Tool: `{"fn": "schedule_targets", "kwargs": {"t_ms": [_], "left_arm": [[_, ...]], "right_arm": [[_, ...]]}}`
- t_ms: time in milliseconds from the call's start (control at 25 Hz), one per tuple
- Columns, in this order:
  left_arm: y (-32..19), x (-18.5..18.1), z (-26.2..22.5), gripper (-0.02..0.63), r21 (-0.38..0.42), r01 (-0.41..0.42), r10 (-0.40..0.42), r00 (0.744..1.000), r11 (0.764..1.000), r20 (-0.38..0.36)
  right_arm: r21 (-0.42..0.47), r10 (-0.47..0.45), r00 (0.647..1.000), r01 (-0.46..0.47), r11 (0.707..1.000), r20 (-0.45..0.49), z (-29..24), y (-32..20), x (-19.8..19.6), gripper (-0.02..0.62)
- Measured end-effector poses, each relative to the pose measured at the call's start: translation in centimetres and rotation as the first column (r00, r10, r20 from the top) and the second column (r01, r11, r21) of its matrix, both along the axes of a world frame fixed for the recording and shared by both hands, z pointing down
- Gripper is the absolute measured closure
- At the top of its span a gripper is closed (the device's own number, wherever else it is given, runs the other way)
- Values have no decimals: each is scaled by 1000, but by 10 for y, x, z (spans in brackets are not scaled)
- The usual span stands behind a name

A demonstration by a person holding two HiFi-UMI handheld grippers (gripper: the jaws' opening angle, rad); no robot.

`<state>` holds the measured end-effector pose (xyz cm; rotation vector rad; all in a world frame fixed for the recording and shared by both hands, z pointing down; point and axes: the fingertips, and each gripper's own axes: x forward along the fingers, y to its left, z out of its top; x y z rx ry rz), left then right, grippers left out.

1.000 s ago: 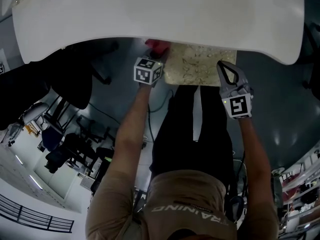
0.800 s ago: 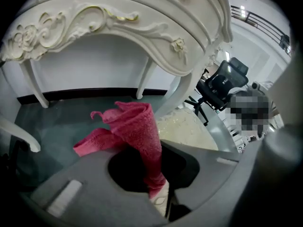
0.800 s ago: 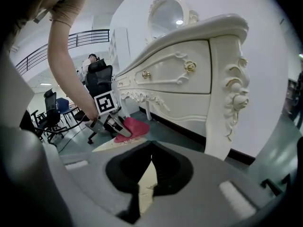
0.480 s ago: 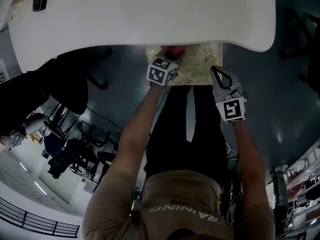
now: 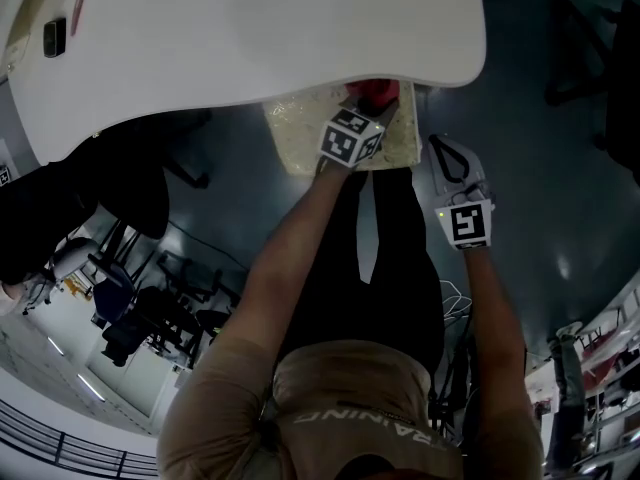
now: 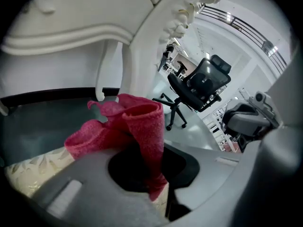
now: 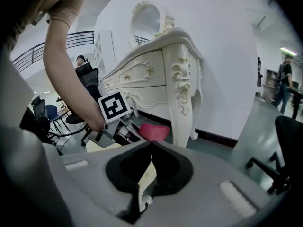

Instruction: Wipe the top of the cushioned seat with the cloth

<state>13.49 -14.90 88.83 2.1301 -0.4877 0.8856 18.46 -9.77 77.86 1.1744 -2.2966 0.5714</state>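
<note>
- Left claw is clamped on the red cloth, at the far right corner of the cushioned seat, under the white dresser rim.
- Bare seat top lies to the claw's left and toward the person; its long axis runs left-right.
- Right claw is closed and empty, just off the seat's right edge.

Nubby cloth, smooth wht table

White table overhangs the seat at its far edge — open floor on the right.
</note>
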Motion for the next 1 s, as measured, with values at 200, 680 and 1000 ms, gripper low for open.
{"fn": "schedule_targets", "kwargs": {"t_ms": [200,680,1000], "left_arm": [[12,41,2,565,-48,-37,35,998,998,-48],[66,94,-57,565,-67,-222,184,915,973,-359],[76,4,-98,565,-9,-189,173,917,982,-360]], "right_arm": [[-12,60,998,-60,998,14,2,8,22,592],[38,133,991,-133,990,7,-20,15,34,592],[54,142,990,-141,988,0,-46,19,-16,592]]}}
